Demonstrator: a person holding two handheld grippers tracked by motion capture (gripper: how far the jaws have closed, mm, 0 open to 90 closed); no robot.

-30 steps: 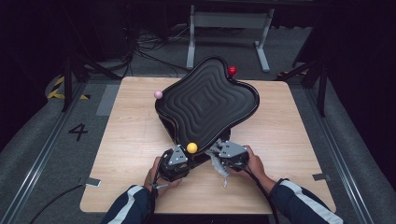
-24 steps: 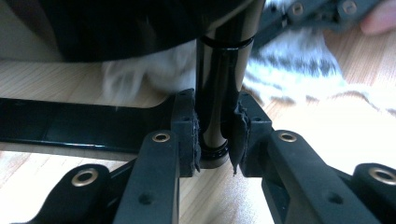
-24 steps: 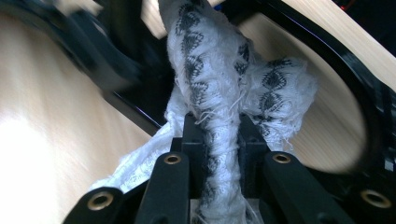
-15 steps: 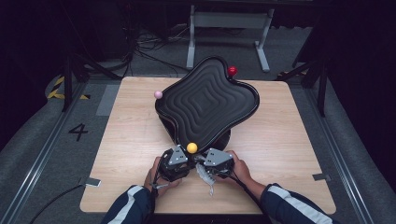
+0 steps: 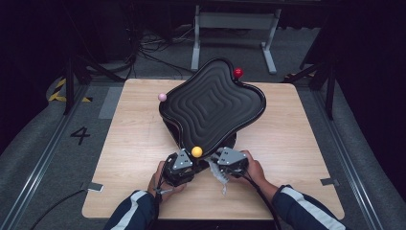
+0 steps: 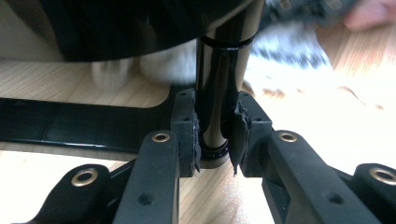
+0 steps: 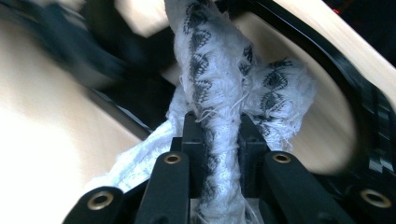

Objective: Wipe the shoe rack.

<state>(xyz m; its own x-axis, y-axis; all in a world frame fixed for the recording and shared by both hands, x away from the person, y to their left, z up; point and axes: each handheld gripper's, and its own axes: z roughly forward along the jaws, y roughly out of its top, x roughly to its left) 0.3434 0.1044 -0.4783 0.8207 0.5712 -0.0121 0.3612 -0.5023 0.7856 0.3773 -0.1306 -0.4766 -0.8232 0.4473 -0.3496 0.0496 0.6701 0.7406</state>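
High view: my left gripper [image 5: 184, 160] and right gripper [image 5: 225, 158] sit at the near edge of the black wavy tray [image 5: 210, 103] on the table [image 5: 134, 143]; yellow ball [image 5: 197, 152] between them. Left gripper view: jaws clamped on the tray's black post [image 6: 217, 112]. Right gripper view: jaws pinching a white patterned cloth [image 7: 219, 93], tray rim beyond.

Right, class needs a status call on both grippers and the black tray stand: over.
Left gripper clamped on the stand's black post. Right gripper shut on white cloth, beside the black tray. Nothing blocking.
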